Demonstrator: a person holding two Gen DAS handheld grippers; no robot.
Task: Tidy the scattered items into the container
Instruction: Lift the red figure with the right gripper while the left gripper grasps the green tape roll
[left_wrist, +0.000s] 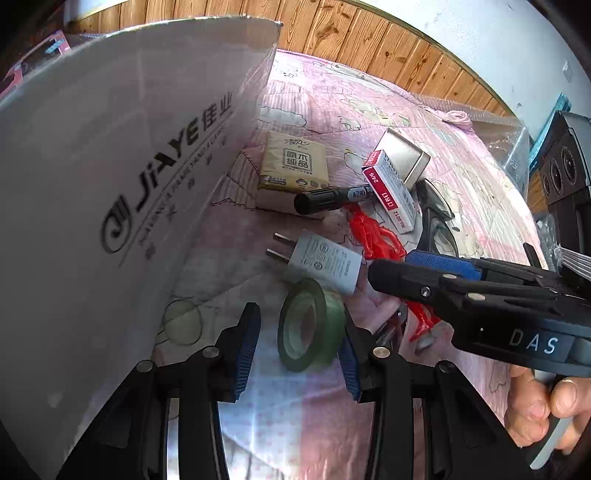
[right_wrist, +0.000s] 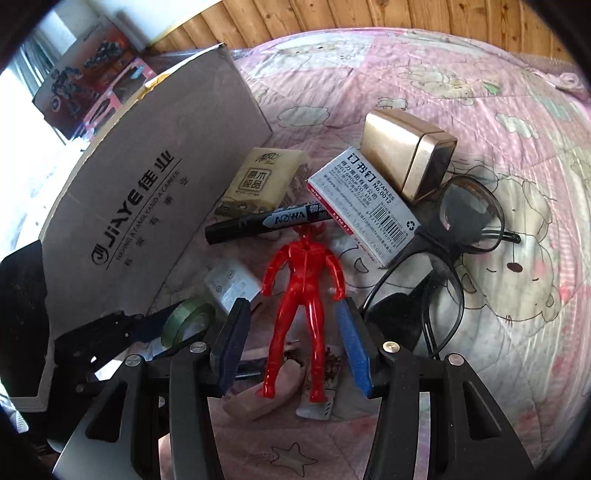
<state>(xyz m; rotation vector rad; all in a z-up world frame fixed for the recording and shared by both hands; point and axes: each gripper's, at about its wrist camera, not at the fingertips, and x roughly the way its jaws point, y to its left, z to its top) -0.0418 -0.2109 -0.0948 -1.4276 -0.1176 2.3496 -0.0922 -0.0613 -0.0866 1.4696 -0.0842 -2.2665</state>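
Observation:
A cardboard box (left_wrist: 110, 184) (right_wrist: 155, 177) marked JIAYE stands on the left of a pink quilt. My left gripper (left_wrist: 299, 343) (right_wrist: 110, 332) is open, and a green tape roll (left_wrist: 308, 328) (right_wrist: 188, 317) stands on edge between its fingers, close to the right pad. My right gripper (right_wrist: 293, 343) (left_wrist: 391, 266) is open astride the legs of a red toy figure (right_wrist: 303, 295) (left_wrist: 376, 236) that lies flat. Scattered around are a white charger (left_wrist: 325, 258) (right_wrist: 232, 284), a black marker (left_wrist: 332, 197) (right_wrist: 266, 221), a tissue pack (left_wrist: 295, 162) (right_wrist: 258, 181) and a staples box (left_wrist: 391, 188) (right_wrist: 369, 206).
A gold tin (right_wrist: 410, 151) (left_wrist: 402, 155) and black glasses (right_wrist: 461, 229) (left_wrist: 436, 210) lie to the right of the pile. A beige eraser (right_wrist: 258, 398) and a small packet (right_wrist: 321, 402) sit under the figure's feet. A hand (left_wrist: 535, 406) holds the right gripper. Wood panelling lines the back wall.

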